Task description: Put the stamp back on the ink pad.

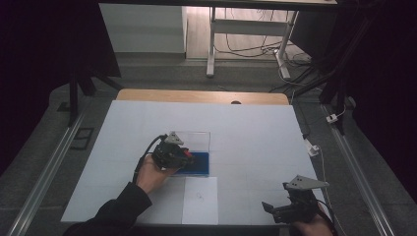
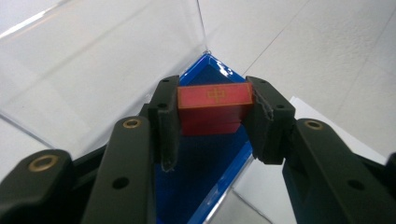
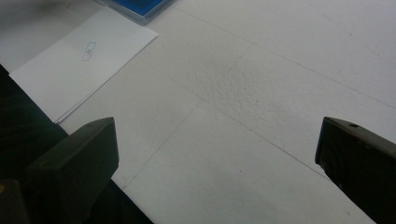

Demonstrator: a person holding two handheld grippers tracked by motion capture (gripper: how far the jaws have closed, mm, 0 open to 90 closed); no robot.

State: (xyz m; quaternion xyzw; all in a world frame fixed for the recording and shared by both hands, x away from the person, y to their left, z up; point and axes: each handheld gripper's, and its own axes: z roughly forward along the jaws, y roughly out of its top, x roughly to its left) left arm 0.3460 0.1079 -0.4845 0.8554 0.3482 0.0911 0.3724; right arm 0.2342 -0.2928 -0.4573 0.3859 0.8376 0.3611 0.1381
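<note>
My left gripper [image 2: 212, 114] is shut on a small red block [image 2: 212, 107] with a gold cross mark on its top face. It holds the block just over the blue pad of a clear-lidded case [image 2: 205, 186]. From above, the left gripper [image 1: 184, 156] sits at the left side of the blue case [image 1: 199, 164], whose clear lid [image 1: 196, 140] stands up behind it. My right gripper [image 1: 269, 209] is open near the table's front right edge, nothing between its jaws, over bare white table in the right gripper view [image 3: 219, 154].
A white sheet of paper [image 1: 200, 200] with a small printed mark lies in front of the blue case, also in the right gripper view [image 3: 84, 60]. The white table cover [image 1: 255, 137] ends at a wooden strip [image 1: 201, 96] at the back. Desk legs and cables stand beyond.
</note>
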